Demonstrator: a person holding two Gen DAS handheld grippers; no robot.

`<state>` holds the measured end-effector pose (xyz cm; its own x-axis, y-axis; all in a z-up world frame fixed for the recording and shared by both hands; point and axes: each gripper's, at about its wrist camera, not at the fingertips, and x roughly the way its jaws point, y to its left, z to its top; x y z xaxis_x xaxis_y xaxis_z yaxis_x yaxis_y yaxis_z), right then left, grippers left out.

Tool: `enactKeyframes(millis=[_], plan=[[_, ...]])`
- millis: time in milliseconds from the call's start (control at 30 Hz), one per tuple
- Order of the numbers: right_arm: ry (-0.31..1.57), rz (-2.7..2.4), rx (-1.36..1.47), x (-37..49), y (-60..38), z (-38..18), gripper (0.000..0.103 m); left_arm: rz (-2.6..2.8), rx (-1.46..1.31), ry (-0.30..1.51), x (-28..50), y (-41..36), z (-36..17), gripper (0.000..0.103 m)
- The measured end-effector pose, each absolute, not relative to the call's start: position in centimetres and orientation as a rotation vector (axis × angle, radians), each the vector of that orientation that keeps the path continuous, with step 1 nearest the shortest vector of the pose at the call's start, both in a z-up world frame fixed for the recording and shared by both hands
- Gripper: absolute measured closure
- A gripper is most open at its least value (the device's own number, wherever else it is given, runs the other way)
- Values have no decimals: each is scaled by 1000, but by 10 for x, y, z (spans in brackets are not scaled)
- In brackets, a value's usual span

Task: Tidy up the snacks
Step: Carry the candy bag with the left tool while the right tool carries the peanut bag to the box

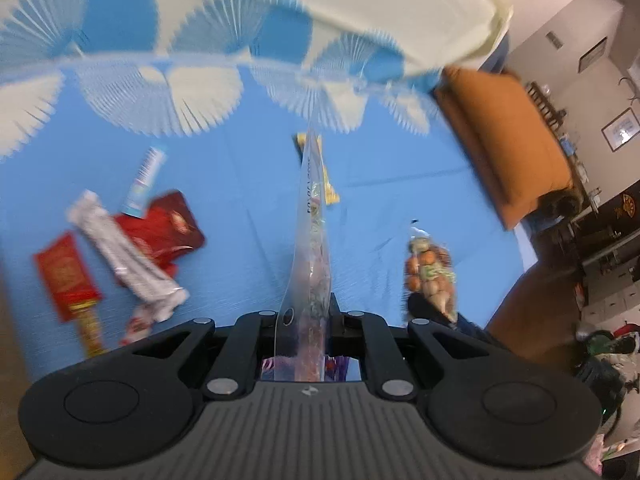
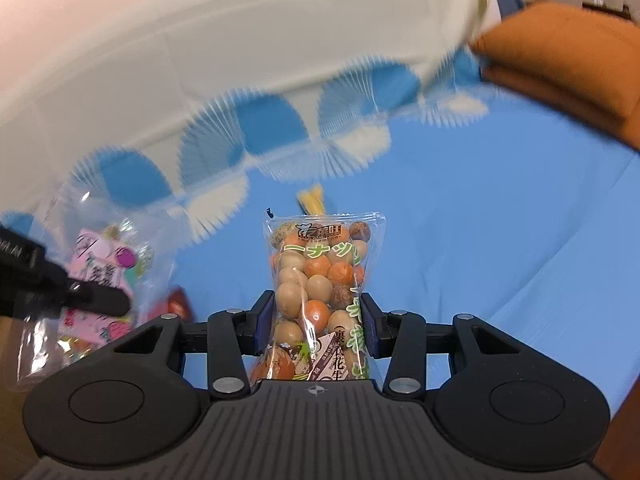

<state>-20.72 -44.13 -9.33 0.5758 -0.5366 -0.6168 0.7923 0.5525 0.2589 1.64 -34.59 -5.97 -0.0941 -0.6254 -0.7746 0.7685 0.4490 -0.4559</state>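
Note:
My left gripper (image 1: 311, 312) is shut on a clear candy bag (image 1: 310, 220), which I see edge-on, standing up between the pads. The right wrist view shows that same bag (image 2: 100, 264) at the left, with pink and coloured sweets inside and a black finger (image 2: 100, 300) across it. My right gripper (image 2: 317, 314) is shut on a clear bag of coated peanuts (image 2: 320, 264), orange and beige balls with green lettering. The pads press on both sides of the peanut bag. It also hangs at the right of the left wrist view (image 1: 430, 272). Both bags are lifted off the blue cloth (image 2: 500, 240).
A white basket (image 1: 320, 8) with fan-shaped slots stands at the far side. On the cloth lie red packets (image 1: 172, 224), a silver-white packet (image 1: 124, 256), a blue-white tube (image 1: 146, 176) and a yellow packet (image 1: 330, 188). An orange cushion (image 1: 508, 140) lies at the right.

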Motion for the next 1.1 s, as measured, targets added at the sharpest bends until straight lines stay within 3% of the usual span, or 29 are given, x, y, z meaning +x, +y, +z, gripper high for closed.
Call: enactKeyframes(millis=[300, 667, 1100], plan=[[444, -616, 557, -216, -322, -9, 57, -1065, 132, 1050, -27, -167, 26, 91], [677, -209, 580, -184, -159, 4, 57, -826, 65, 1044, -75, 43, 19, 91], [728, -174, 430, -188, -76, 31, 57, -846, -91, 973, -97, 129, 25, 90]])
